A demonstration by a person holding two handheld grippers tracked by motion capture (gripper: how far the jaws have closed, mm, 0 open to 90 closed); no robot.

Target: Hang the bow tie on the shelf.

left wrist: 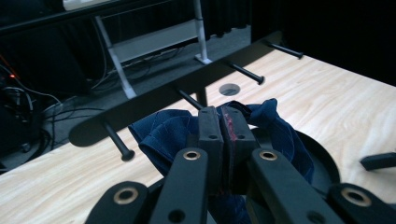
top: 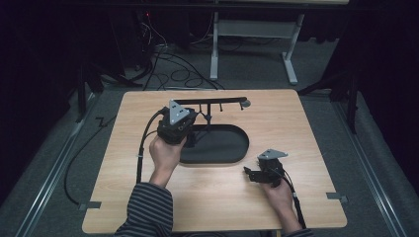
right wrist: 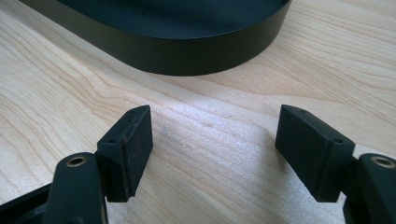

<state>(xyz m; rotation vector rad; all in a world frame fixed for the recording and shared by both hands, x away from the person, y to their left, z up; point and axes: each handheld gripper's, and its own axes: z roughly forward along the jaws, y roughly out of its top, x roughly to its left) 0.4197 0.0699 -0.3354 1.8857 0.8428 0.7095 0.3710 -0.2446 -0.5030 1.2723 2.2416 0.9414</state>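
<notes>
Navy cloth [left wrist: 163, 135] is pinched tight in the left gripper [left wrist: 223, 135], just short of the peg rack [left wrist: 154, 100] ahead of it. I'd guess hanging it is what's left. Right gripper [right wrist: 212, 147] sits spread wide, nothing between them, tray [right wrist: 187, 51] just ahead.

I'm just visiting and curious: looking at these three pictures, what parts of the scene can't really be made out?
- Blue cloth: in the left gripper view the left gripper, shut on it, covers its middle, and the bottom edge cuts off its lower part; what sort of cloth it is cannot be told.
- Black tray: cut off by the top edge of the right gripper view.
- Peg rack: in the high view its pegs are too small to count.
</notes>
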